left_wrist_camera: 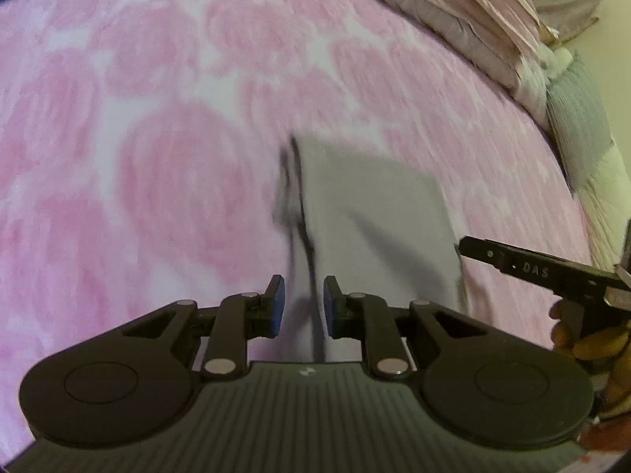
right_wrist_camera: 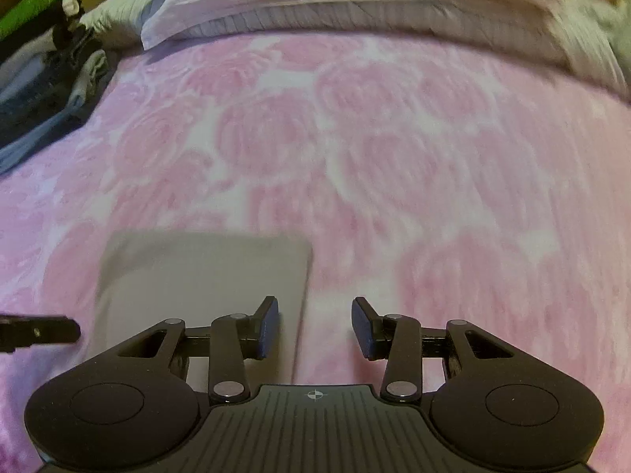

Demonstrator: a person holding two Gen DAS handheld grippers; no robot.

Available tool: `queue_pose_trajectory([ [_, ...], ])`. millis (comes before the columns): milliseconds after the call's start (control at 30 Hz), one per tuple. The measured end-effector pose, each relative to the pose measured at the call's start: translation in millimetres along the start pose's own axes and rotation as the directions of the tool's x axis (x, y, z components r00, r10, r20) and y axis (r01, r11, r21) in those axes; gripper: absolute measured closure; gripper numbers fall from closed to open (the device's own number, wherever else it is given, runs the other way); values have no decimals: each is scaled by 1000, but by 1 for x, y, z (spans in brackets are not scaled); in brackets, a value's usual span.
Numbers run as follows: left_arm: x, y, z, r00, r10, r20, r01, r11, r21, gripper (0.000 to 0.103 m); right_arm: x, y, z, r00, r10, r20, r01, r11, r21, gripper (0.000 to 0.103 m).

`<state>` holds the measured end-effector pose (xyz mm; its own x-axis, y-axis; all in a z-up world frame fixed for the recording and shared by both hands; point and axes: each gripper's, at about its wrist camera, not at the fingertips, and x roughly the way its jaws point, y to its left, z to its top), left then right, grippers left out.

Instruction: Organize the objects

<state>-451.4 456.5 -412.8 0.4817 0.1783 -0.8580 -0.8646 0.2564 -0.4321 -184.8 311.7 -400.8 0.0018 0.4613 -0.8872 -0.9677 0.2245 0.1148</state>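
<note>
Folded grey cloth (left_wrist_camera: 374, 213) lies flat on the pink floral bed (left_wrist_camera: 157, 118). Left hand-held gripper (left_wrist_camera: 303, 303), narrowly parted, hangs over the cloth's 6 o'clock end, gripping nothing. Right hand-held gripper (right_wrist_camera: 315, 325), half open and empty, straddles its 3 o'clock edge.

The left gripper (left_wrist_camera: 303, 303) is seen above a folded grey cloth (left_wrist_camera: 370, 213) laid flat on a bed's pink rose-patterned blanket (left_wrist_camera: 157, 118); its jaws stand slightly apart, with nothing pressed between the blue pads. A dark blurred edge is seen along the cloth's left side. At the right edge, the right gripper (left_wrist_camera: 524, 266) is held by a hand (left_wrist_camera: 591, 339), and stacked bedding (left_wrist_camera: 473, 19) is piled beyond
</note>
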Motion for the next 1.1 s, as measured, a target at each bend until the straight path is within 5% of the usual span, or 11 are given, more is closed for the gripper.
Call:
queue_pose_trajectory([
  [167, -9, -5, -57, 998, 4, -68, -5, 1000, -10, 88, -30, -19, -54, 995, 46, -83, -39, 996, 83, 65],
  [367, -2, -9, -84, 997, 38, -67, -38, 999, 3, 88, -46, -27, -99, 986, 67, -155, -48, 992, 120, 65],
  [467, -3, -12, -85, 998, 20, -53, -20, 1000, 3, 103, -44, -26, -108, 983, 69, -171, -52, 993, 102, 65],
  [667, -32, -4, -95, 998, 30, 52, -30, 1000, -2, 103, -47, -13, -112, 986, 46, -158, -42, 999, 30, 65],
  [1100, -26, 7, -111, 989, 138, 59, -140, 989, 37, 103, -44, -10, -119, 986, 17, -165, -21, 1000, -22, 65],
])
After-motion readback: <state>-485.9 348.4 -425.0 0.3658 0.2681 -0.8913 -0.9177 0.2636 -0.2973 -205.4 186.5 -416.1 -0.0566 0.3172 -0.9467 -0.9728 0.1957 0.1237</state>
